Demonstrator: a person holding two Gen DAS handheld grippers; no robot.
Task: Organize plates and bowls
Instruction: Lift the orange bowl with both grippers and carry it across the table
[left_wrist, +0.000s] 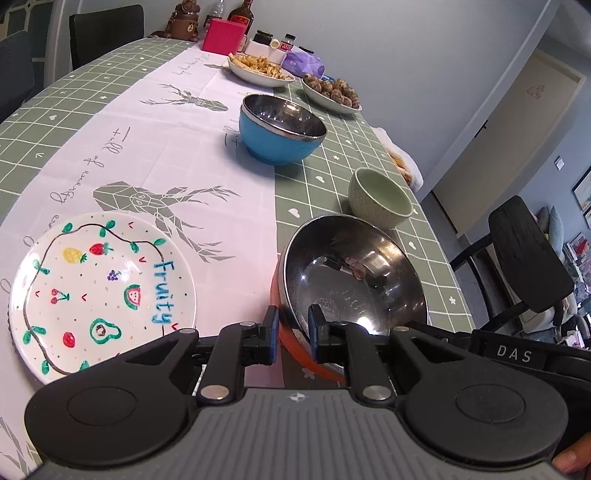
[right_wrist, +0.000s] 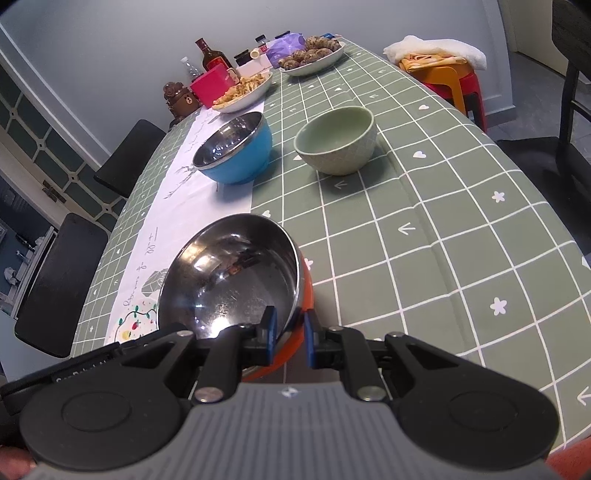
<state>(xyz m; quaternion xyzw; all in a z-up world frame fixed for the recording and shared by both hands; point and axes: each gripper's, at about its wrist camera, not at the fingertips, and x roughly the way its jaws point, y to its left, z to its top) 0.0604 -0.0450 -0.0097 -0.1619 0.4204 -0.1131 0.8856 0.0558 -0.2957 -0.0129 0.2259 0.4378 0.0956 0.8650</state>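
An orange bowl with a steel inside is tilted, held at its near rim by both grippers. My left gripper is shut on its left rim. My right gripper is shut on its right rim; the bowl fills that view's centre. A white "Fruity" plate lies to the left on the runner, and its edge shows in the right wrist view. A blue steel-lined bowl and a green bowl stand farther back.
Two dishes of food, a red box, bottles and jars crowd the table's far end. Black chairs stand along both sides. A stool with a white cloth stands past the right edge.
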